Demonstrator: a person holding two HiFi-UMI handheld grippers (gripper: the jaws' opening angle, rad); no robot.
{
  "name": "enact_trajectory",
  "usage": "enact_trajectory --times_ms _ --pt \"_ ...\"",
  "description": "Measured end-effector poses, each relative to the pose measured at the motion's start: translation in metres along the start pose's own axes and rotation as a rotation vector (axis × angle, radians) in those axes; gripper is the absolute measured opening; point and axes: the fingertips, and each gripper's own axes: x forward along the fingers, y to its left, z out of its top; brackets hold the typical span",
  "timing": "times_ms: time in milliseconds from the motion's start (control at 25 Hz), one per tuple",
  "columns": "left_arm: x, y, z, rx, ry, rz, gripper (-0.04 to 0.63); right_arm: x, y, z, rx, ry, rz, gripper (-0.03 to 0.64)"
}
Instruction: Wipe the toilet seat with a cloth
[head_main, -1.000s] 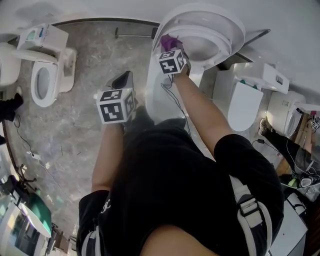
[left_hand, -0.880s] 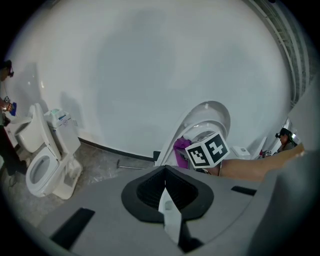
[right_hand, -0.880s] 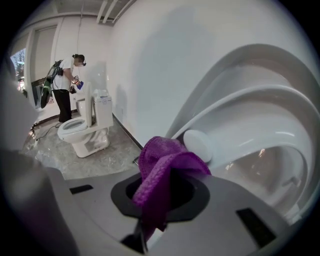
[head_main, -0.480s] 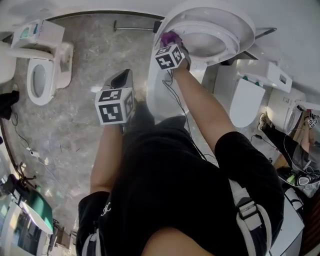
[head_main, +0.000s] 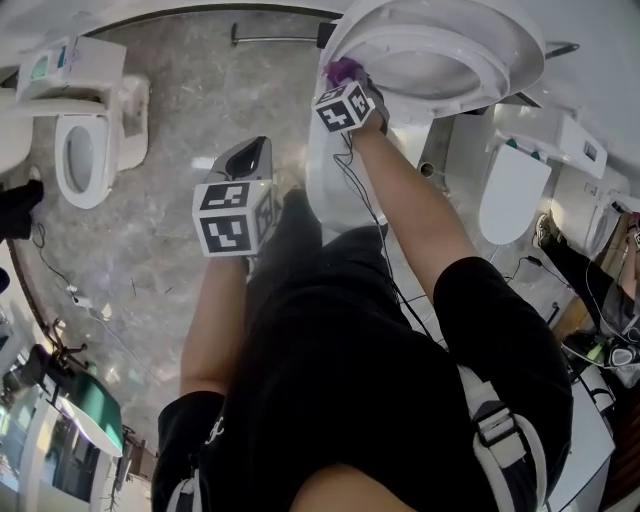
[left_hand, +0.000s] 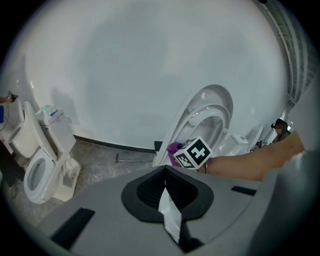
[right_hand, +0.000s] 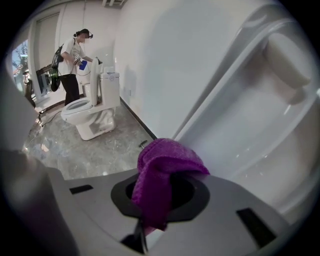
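A white toilet stands at the top of the head view with its seat (head_main: 470, 85) and lid tipped up. My right gripper (head_main: 350, 85) is shut on a purple cloth (head_main: 343, 71), which sits at the seat's left rim. In the right gripper view the cloth (right_hand: 162, 175) bulges out of the right gripper (right_hand: 155, 200), close beside the seat's white surface (right_hand: 260, 115). My left gripper (head_main: 247, 158) hangs over the floor left of the bowl, shut with nothing in it. The left gripper view shows the left gripper (left_hand: 166, 200), the raised seat (left_hand: 212, 116) and the cloth (left_hand: 174, 148).
A second toilet (head_main: 85, 150) stands at the far left on the marbled floor (head_main: 170, 120), and more toilets (head_main: 515, 190) stand to the right. A metal bar (head_main: 275, 40) lies by the wall. A person (right_hand: 75, 60) stands at a distant toilet (right_hand: 90, 112).
Both grippers have sunk a little, the right one more, with the cloth staying at the seat's left rim. The head view has shifted, so the toilet now sits further right.
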Motion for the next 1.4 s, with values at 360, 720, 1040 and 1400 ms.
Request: enact_trajectory --times_ms 360,720,1040,1400 --pt "0.057 0.005 -0.035 -0.009 0.046 -0.085 0.008 -0.001 0.016 -0.010 0.092 -0.087 0.017 0.052" --pt "0.116 0.014 -0.079 -0.076 0.071 -0.126 0.009 0.027 0.034 -0.077 0.172 -0.004 0.012 0.052" --pt "0.146 0.031 -0.097 -0.070 0.089 -0.138 0.009 0.055 0.013 -0.071 0.181 -0.088 -0.093 0.052" --pt "0.157 0.052 -0.104 -0.051 0.106 -0.123 0.008 0.091 0.033 -0.067 0.226 -0.069 -0.044 0.052"
